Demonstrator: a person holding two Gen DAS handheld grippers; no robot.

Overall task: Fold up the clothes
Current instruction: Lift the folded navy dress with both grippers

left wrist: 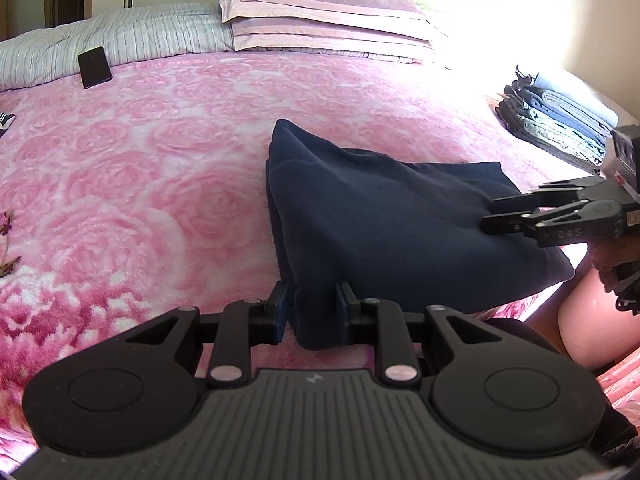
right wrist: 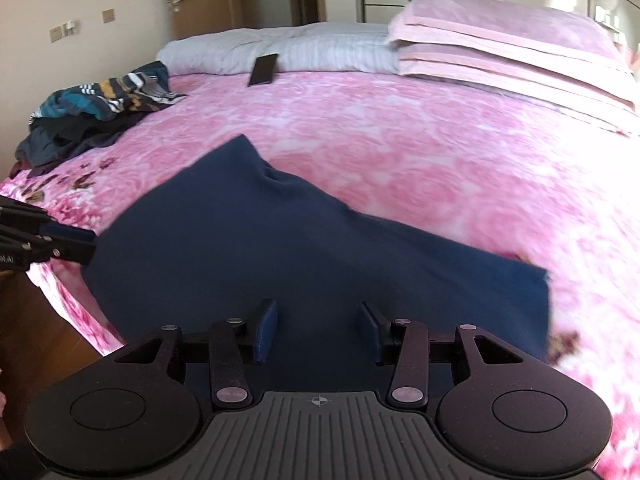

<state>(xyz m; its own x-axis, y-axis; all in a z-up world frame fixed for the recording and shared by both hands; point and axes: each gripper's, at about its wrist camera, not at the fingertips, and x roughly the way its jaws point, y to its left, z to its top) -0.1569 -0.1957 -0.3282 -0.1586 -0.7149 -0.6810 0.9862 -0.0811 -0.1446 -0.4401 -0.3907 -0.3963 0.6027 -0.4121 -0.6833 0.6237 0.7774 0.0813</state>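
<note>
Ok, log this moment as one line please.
phase: folding | left tool: shut on navy garment | right tool: open, over garment | folded stack: far right on bed | unfolded pile: left

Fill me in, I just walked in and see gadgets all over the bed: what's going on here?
A person is folding laundry with two handheld grippers. The left gripper is clamped on a corner of the navy garment lying partly folded on the pink floral blanket. The right gripper is open over its other edge. A folded stack sits on one side of the bed, an unfolded pile on the other.
</note>
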